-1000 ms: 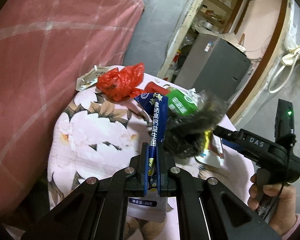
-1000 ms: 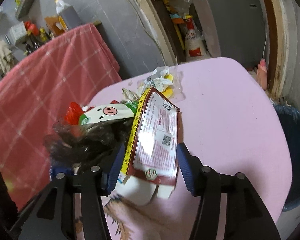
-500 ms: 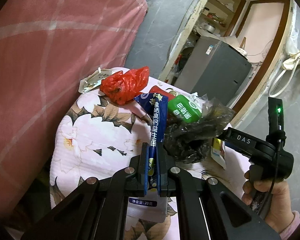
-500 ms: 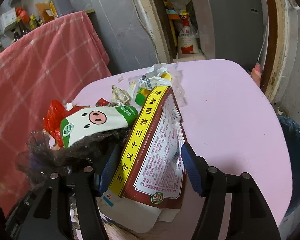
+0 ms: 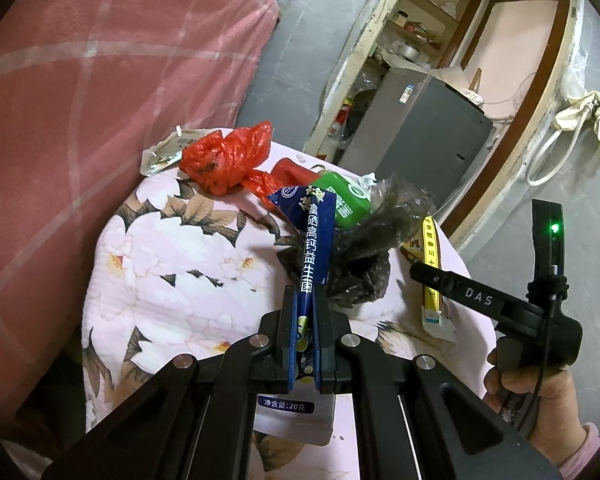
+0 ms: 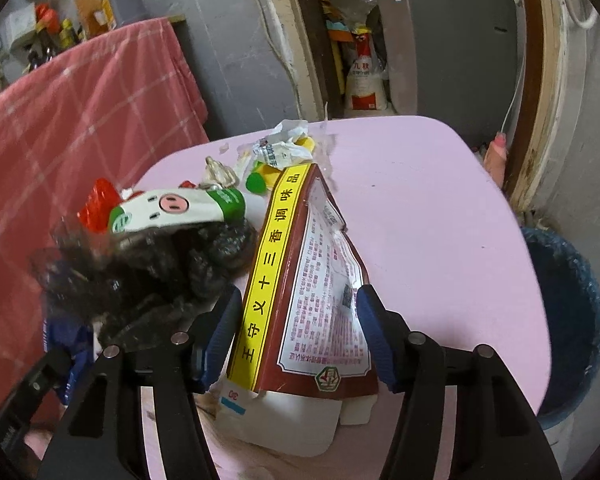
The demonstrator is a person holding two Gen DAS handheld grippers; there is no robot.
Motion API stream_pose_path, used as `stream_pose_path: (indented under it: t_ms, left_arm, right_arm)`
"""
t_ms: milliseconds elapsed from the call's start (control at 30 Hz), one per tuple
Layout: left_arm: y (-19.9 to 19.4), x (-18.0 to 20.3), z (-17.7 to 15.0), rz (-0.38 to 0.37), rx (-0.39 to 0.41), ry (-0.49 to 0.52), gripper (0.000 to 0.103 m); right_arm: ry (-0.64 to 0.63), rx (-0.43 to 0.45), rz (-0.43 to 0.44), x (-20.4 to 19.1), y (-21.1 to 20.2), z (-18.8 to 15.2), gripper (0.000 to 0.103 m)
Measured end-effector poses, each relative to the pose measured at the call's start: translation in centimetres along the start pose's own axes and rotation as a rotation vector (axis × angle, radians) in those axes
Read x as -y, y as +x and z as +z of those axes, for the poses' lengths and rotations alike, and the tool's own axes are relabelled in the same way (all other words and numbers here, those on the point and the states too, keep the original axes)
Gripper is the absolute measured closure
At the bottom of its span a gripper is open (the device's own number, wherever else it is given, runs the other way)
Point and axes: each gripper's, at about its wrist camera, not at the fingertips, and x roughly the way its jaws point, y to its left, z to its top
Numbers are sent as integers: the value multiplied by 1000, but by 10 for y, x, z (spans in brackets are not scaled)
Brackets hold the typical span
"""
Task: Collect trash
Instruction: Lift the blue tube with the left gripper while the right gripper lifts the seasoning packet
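My left gripper (image 5: 305, 304) is shut on a long blue sachet (image 5: 314, 240) and holds it over the pink floral table (image 5: 172, 264). Past it lie a crumpled black bag (image 5: 364, 248), a green pig packet (image 5: 342, 200) and a red bag (image 5: 228, 156). My right gripper (image 6: 298, 320) is open, its blue pads on either side of a flattened red and yellow seasoning box (image 6: 308, 280), not squeezing it. The black bag (image 6: 152, 268) and the pig packet (image 6: 176, 208) lie just left of it. The right gripper also shows in the left wrist view, over the box (image 5: 430, 256).
A dark blue trash bin (image 6: 564, 320) stands on the floor to the right of the table. A red checked cloth (image 6: 72, 120) hangs at the left. Crumpled wrappers (image 6: 284, 148) lie at the table's far side. A grey fridge (image 5: 424, 140) stands in the doorway.
The left gripper has lifted a little with the sachet still in it. The right gripper has slid forward around the seasoning box, which now stands more upright between its open fingers.
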Motion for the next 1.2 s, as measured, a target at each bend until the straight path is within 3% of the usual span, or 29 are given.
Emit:
stream_pose_path:
  t_ms: [200,400,733,1200]
  left_arm:
    - [2,0,-2,2,-9,-6,99]
    - [0,0,-5,6,-7,-4,99]
    - [-7,6,-16,12,8,9,99]
    - [-16,22,-30,24,60,39,99]
  right_arm:
    - [-35,-5,-12,-2,0,-3,46]
    - [-139,27,-71,-13,-8,-16,54]
    - [-132,85,-28,-2,-25,-27,59]
    - [-218,184,-23,6,-60,-60,61]
